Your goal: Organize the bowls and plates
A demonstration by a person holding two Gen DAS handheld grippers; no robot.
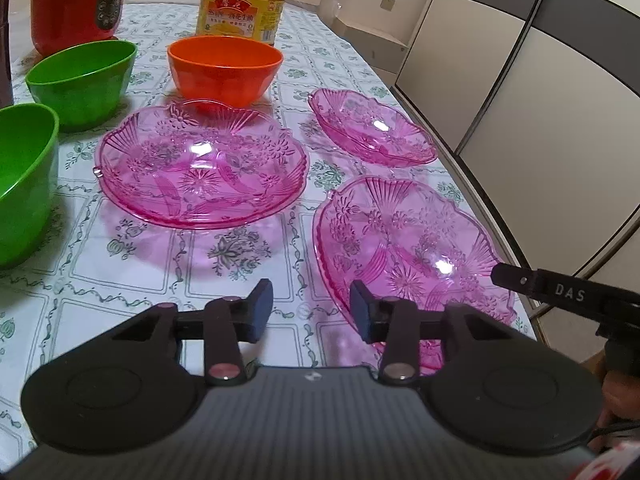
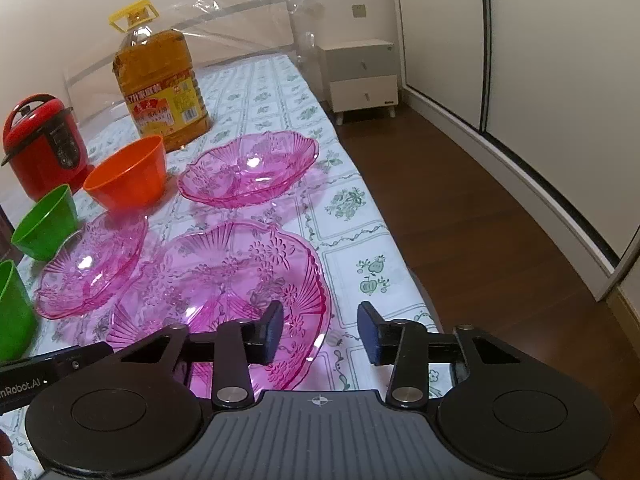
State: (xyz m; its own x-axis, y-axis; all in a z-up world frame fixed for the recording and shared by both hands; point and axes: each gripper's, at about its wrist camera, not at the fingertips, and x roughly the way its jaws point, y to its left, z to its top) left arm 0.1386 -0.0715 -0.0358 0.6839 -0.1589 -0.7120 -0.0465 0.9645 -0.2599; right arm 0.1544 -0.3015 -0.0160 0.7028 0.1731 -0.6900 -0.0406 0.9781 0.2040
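I hold both grippers low over the worktop (image 1: 132, 276), jaws partly closed on nothing. The left gripper (image 1: 311, 308) and right gripper (image 2: 320, 332) flank the nearest pink glass plate (image 2: 224, 280), presumably for lifting by opposite rims.

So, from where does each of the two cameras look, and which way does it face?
Left wrist view: sits on the left gripper, tilted down over the table's near edge toward the three pink plates, nearest plate at right; its own open fingers show, plus the right gripper's tip.
Right wrist view: sits on the right gripper, facing along the table's right edge and floor; its open fingers show.
Shared: nearest plate, orange bowl, oil bottle, red cooker.
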